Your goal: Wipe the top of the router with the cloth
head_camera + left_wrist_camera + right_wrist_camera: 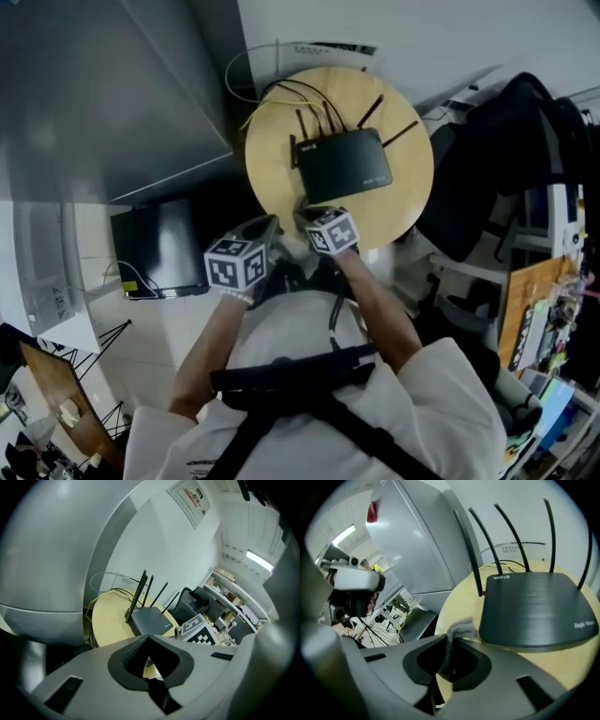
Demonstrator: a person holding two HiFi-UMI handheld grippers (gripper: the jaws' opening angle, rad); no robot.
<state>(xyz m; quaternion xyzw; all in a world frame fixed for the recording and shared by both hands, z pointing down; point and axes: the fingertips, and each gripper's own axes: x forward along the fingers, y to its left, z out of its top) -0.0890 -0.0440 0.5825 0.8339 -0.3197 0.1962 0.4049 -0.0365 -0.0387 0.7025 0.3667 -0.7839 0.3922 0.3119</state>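
The right gripper (451, 643) has its jaws pressed closed on a small wad of grey cloth (458, 630). A soft tuft sticks out past the tips. The cloth looks light and limp (it would fold, not push), so it probably needs to be held close to the working end, with only a short pad exposed to press flat on the surface.

The tuft sits just beside the near left corner of the router (534, 609) and has not yet been laid on its top. The router is a flat black box with a smooth, finely ribbed lid. Four thin antennas (508, 536) stand up along its far edge. It looks light enough to slide under a hard wipe, and the antennas look easy to knock. Strokes are likely safest on the open lid, kept short of the far edge.

The router rests near the middle of a small round wooden table (459, 599), with yellow and black cables (258, 103) trailing off the back.

The left gripper (147, 639) is held just beside the right one, at the table's near edge. Its jaws are together with nothing between them, and it could steady the router's near side if needed.

In the head view, both forearms (375, 300) reach forward and down from the person's chest. The two grippers are close together and point at the router's near edge.
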